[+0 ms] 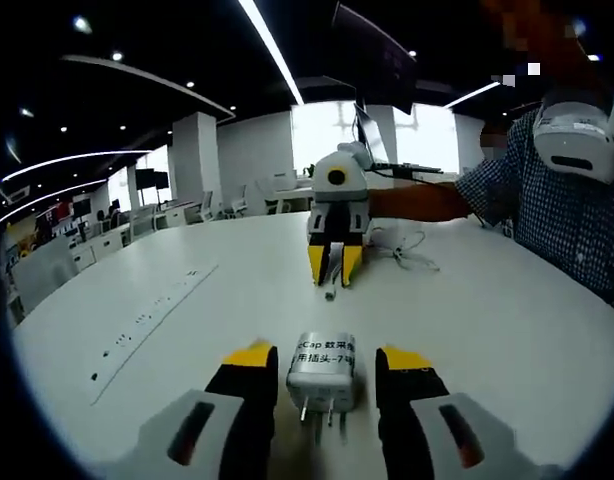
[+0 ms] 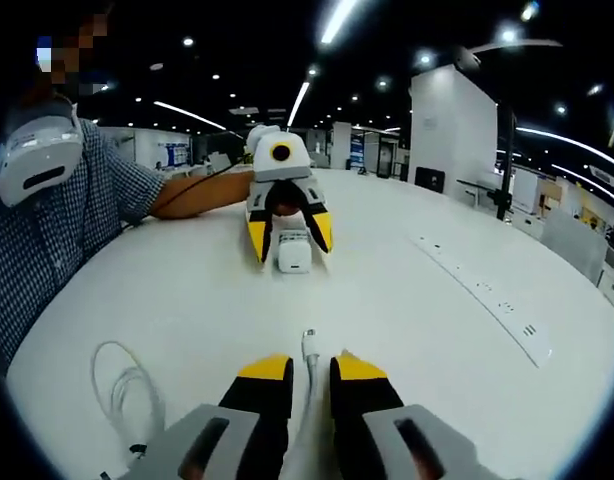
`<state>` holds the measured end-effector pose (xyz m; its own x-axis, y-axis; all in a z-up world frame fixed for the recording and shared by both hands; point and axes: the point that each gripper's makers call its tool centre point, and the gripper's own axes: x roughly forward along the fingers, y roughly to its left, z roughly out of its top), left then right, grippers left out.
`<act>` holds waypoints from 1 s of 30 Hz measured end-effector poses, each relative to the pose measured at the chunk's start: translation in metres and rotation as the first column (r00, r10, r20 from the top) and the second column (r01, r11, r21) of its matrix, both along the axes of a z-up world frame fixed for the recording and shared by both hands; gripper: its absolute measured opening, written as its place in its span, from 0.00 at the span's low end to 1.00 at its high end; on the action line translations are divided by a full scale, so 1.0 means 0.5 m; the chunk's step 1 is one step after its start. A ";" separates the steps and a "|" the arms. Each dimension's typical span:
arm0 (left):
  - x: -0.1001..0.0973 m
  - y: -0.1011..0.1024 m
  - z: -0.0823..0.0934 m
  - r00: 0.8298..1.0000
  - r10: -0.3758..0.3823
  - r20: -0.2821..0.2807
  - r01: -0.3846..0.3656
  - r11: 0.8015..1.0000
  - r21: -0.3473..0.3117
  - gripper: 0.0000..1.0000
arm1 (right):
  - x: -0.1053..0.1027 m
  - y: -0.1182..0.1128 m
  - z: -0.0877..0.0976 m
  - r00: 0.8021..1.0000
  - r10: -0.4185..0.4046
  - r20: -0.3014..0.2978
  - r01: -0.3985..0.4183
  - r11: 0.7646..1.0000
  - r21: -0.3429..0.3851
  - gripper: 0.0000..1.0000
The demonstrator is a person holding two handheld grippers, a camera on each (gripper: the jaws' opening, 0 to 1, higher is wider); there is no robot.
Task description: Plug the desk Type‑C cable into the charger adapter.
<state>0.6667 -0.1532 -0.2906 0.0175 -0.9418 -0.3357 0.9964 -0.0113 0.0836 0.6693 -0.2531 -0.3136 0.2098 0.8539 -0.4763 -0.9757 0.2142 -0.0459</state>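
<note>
1. Charger adapter (image 1: 321, 371) sits on the white table (image 1: 507, 330) between the left gripper (image 1: 325, 372) jaws, which bracket it closely; whether they press it, I cannot tell.
2. Type-C cable (image 2: 309, 350) is pinched by the right gripper (image 2: 311, 368), plug forward, aimed at the adapter well apart.
3. Plugging is not yet done; the two must meet.
4. Adapter's label shows partly legible Chinese print, including "Cap" and "-7".

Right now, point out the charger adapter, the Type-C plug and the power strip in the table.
charger adapter (image 1: 322, 372), left gripper view, labelled top face.
Type-C plug (image 2: 309, 345), right gripper view, white plug body.
power strip (image 2: 484, 290), right gripper view, middle of strip.
</note>
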 end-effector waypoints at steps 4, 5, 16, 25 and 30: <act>-0.004 -0.002 -0.010 1.000 -0.003 -0.003 0.003 1.000 0.014 0.36 | -0.002 0.003 0.000 1.000 0.004 0.002 -0.004 1.000 -0.001 0.18; -0.006 -0.004 -0.011 1.000 -0.007 0.000 0.007 1.000 0.016 0.36 | -0.001 0.002 0.000 1.000 0.005 0.004 -0.005 1.000 -0.004 0.18; 0.019 0.006 -0.026 1.000 0.007 0.005 -0.007 0.999 0.036 0.30 | 0.001 0.011 0.001 1.000 0.007 0.030 -0.006 0.999 -0.038 0.12; 0.021 0.009 -0.029 0.999 0.034 -0.030 -0.032 0.997 0.072 0.28 | 0.002 0.012 0.001 1.000 -0.001 0.022 0.002 0.999 -0.038 0.12; 0.022 0.011 -0.030 0.999 0.031 -0.017 -0.030 0.997 0.070 0.28 | 0.003 0.009 0.001 1.000 -0.003 0.020 0.004 0.999 -0.035 0.12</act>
<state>0.6775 -0.1477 -0.3055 0.0394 -0.9151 -0.4013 0.9977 0.0140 0.0660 0.6711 -0.2485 -0.3132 0.2229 0.8358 -0.5018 -0.9737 0.2157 -0.0731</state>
